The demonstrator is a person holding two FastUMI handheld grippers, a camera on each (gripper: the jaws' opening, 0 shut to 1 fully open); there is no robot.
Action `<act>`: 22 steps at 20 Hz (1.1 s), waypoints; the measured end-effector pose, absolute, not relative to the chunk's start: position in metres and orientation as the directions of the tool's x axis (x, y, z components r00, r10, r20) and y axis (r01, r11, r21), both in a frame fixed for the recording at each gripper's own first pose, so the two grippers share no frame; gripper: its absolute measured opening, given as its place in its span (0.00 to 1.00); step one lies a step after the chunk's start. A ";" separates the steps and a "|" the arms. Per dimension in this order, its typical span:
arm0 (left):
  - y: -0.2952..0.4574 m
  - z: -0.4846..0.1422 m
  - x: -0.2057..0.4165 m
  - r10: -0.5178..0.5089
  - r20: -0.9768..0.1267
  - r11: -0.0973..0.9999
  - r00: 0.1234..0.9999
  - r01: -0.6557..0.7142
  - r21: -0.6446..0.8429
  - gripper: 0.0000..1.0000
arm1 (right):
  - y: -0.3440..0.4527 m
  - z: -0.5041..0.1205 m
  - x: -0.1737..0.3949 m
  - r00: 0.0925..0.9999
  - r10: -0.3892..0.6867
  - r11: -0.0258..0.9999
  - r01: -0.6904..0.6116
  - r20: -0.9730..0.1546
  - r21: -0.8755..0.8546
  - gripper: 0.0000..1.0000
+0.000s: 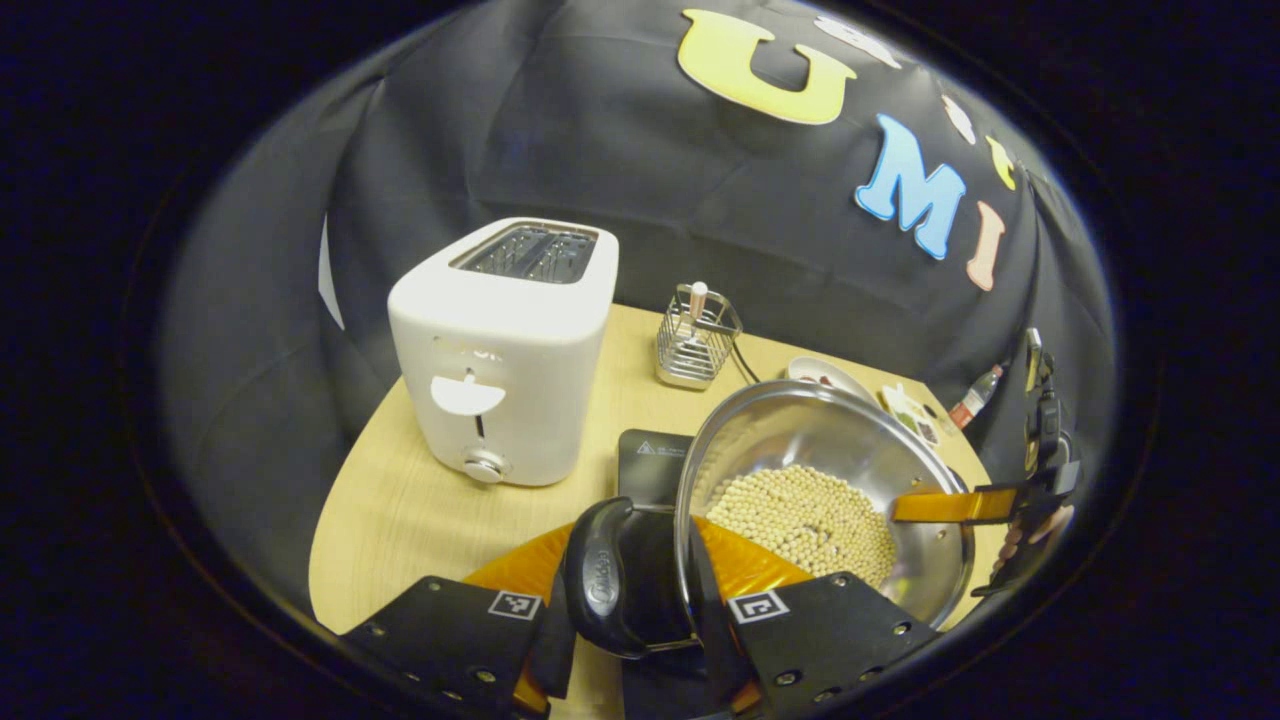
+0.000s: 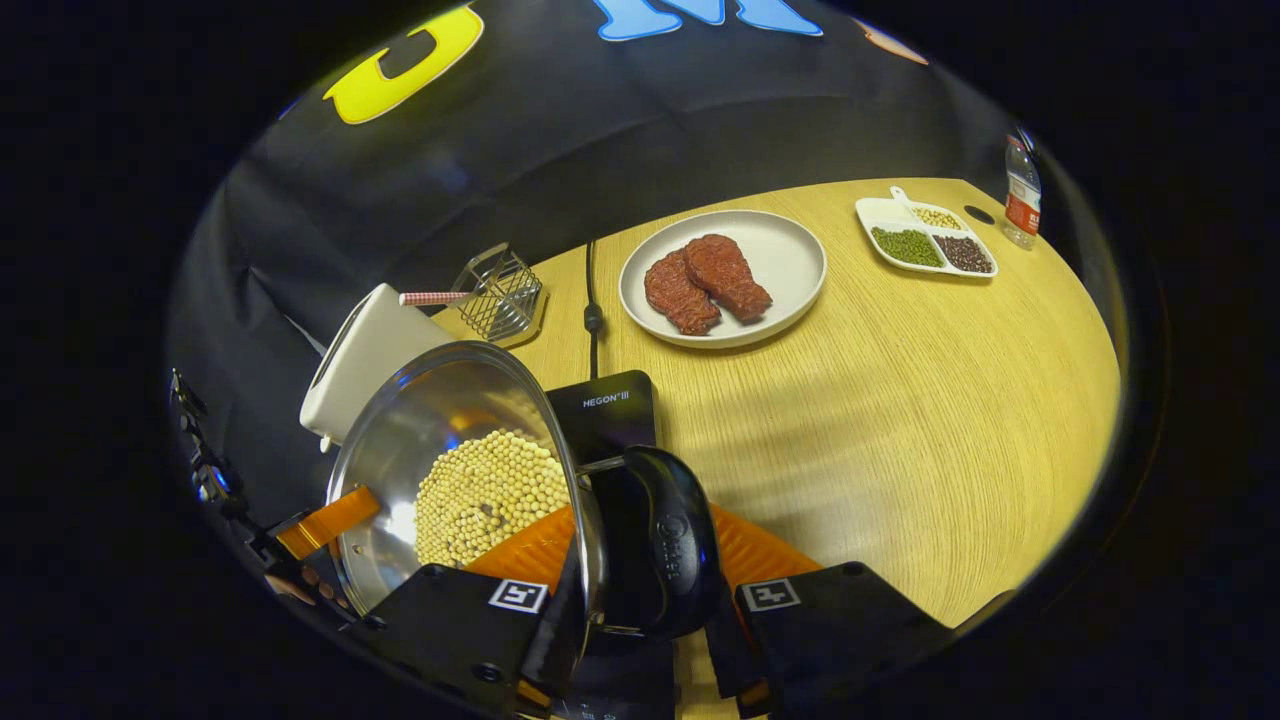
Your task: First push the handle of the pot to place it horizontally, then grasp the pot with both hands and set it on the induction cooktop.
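I have both grippers, left (image 1: 640, 625) and right (image 2: 640, 620), clamped on the black side handles of the shiny steel pot of pale beans (image 1: 820, 500), lifted near the black induction cooktop (image 2: 605, 410); lowering it remains.

Left tongs (image 1: 640, 625), right tongs (image 2: 645, 625): black screwed plates, square coded marker tags.
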State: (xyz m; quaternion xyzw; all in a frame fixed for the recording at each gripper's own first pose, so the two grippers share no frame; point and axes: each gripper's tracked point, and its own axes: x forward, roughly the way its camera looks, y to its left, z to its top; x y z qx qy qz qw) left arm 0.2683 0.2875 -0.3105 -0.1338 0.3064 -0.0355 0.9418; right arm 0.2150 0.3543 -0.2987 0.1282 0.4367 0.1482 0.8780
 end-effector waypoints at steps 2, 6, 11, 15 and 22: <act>0.286 -0.312 0.269 -0.149 -0.566 0.960 0.811 -0.020 -0.281 0.54 | 0.355 -0.299 0.215 0.572 0.376 0.922 -0.151 -0.729 0.357 0.54; 0.286 -0.313 0.268 -0.144 -0.579 0.965 0.803 -0.017 -0.263 0.56 | 0.355 -0.301 0.211 0.533 0.392 0.916 -0.156 -0.750 0.369 0.59; 0.290 -0.312 0.269 -0.094 -0.593 0.985 0.800 -0.014 -0.175 0.60 | 0.345 -0.298 0.211 0.535 0.375 0.925 -0.172 -0.757 0.338 0.78; 0.295 -0.302 0.266 -0.030 -0.585 0.990 0.811 -0.057 -0.129 0.82 | 0.332 -0.288 0.210 0.550 0.372 0.928 -0.198 -0.748 0.316 0.98; 0.297 -0.250 0.238 0.042 -0.524 0.993 0.850 -0.095 -0.075 0.82 | 0.315 -0.256 0.192 0.572 0.397 0.918 -0.233 -0.718 0.322 1.00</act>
